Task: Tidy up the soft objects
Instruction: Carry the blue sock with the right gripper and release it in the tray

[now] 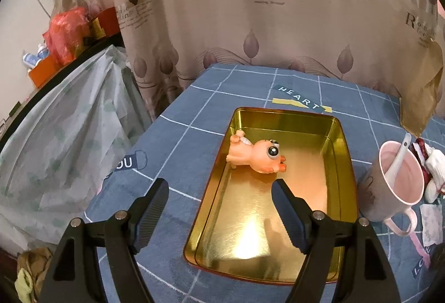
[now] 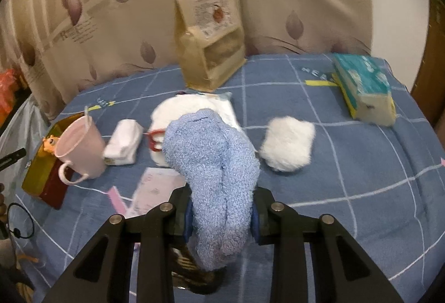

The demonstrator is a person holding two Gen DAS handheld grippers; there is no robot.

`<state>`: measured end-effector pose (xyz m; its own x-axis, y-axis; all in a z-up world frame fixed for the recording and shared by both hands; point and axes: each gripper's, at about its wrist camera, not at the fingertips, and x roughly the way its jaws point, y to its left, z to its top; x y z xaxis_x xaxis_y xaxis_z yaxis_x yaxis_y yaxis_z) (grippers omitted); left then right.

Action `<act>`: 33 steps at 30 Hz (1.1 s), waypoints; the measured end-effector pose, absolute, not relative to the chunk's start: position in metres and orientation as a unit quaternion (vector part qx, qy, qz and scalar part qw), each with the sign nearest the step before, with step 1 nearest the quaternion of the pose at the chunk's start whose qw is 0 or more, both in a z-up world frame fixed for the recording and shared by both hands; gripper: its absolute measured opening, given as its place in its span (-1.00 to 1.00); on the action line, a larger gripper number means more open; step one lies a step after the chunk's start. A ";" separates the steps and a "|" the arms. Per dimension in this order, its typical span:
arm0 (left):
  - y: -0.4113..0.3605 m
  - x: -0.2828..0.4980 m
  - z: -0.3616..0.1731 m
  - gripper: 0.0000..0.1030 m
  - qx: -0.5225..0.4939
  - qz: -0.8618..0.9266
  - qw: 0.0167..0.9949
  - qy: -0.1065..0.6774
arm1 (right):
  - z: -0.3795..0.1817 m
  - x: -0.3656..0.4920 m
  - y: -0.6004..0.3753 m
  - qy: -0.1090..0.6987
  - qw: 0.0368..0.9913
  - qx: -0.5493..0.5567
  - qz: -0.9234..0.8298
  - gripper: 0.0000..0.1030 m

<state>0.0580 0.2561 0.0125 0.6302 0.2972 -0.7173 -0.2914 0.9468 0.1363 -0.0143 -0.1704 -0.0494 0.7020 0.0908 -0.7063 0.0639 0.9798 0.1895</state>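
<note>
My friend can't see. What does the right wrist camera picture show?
The right tongs squeeze a fluffy blue towel above a blue checked cloth. Behind it lie white fluffy things, a pink mug and a brown paper bag.

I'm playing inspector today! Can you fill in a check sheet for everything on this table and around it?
Surface: blue checked cloth covers the table.
Job's things: blue fuzzy sock held up; orange squishy pig lies in the gold tin tray; white fluffy pad and folded white cloth lie on the cloth.
Clutter: pink mug with a spoon, brown paper bag, tissue pack, paper slips.
Grippers: left gripper open and empty over the tray; right gripper shut on the sock.
Cables: thin black loop at the table edge.
Surroundings: leaf-print curtain behind; plastic sheet beside the table.
</note>
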 end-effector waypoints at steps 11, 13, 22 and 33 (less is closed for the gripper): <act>0.288 0.056 0.009 0.52 -0.034 0.189 0.896 0.401 | 0.000 0.023 -0.076 0.362 0.925 0.038 0.106 -0.45; 0.294 0.056 0.009 0.52 -0.040 0.195 0.895 0.400 | 0.006 0.031 -0.052 0.360 0.924 0.025 0.130 -0.45; 0.319 0.053 0.010 0.52 -0.063 0.215 0.889 0.399 | 0.016 0.063 0.049 0.359 0.908 -0.011 0.216 -0.45; 0.335 0.052 0.006 0.52 -0.079 0.228 0.884 0.400 | 0.000 0.107 0.143 0.384 0.890 -0.052 0.242 -0.45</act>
<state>0.0522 0.3354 0.0059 0.5772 0.3392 -0.7428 -0.4657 0.8839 0.0418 0.1075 0.1431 0.0003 0.5885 0.3908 -0.7078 -0.4711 0.8772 0.0926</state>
